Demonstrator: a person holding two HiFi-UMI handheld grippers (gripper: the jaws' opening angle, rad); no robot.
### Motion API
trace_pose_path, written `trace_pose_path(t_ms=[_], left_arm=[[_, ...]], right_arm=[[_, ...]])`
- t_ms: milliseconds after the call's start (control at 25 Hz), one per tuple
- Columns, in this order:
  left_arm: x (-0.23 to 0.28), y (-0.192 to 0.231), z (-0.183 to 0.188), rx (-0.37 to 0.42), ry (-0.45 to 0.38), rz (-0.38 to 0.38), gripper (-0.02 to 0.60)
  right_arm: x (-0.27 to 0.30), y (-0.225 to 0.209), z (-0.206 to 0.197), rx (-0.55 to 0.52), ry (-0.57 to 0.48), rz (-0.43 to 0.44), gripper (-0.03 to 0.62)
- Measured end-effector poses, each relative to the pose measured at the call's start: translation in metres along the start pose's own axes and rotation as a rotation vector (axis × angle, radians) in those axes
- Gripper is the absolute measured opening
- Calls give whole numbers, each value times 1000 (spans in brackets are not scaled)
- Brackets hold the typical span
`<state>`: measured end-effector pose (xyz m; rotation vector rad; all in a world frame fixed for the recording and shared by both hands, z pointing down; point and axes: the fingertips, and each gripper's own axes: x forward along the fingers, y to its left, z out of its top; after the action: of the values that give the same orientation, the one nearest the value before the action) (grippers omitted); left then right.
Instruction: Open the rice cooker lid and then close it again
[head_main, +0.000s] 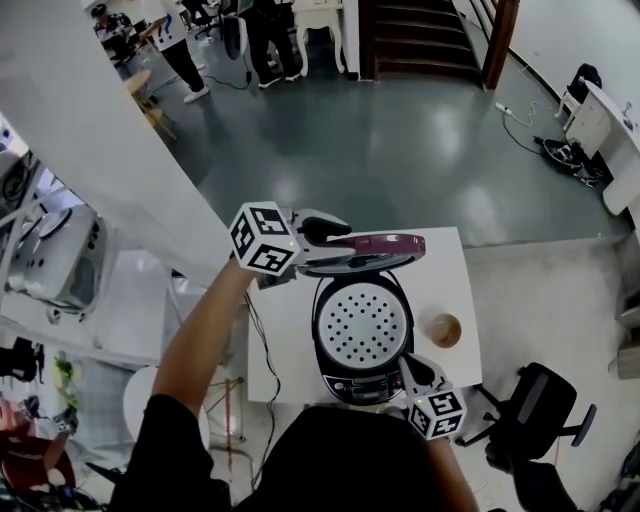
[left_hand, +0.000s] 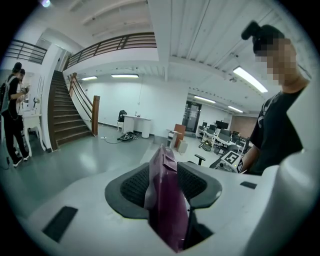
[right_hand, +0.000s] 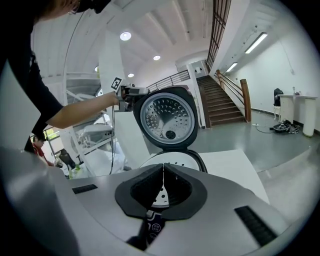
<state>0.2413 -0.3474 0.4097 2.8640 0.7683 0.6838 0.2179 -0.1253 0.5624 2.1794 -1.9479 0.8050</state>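
The rice cooker stands on the white table, its maroon lid raised upright at the back. A white perforated tray shows inside the pot. My left gripper reaches in from the left at the lid's top edge. In the left gripper view the lid's edge sits pinched between the pads of the left gripper. My right gripper hovers shut at the cooker's front right corner with nothing between its pads. From the right gripper I see the lid's perforated inner plate facing me.
A brown cup stands on the table right of the cooker. A cable runs along the table's left edge. An office chair is at the lower right. People stand far off by the stairs.
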Motion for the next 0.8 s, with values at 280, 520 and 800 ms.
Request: trace_pose_path(t_ms=[280, 520, 800], left_arm=[[2, -13, -5, 10, 30, 0, 166], [4, -29, -10, 9, 44, -8, 156], [6, -39, -16, 6, 46, 34, 146]], right_arm=[[-4, 7, -1, -15, -5, 25, 2], [-14, 11, -8, 11, -4, 57, 2], [-22, 11, -10, 6, -12, 76, 2]])
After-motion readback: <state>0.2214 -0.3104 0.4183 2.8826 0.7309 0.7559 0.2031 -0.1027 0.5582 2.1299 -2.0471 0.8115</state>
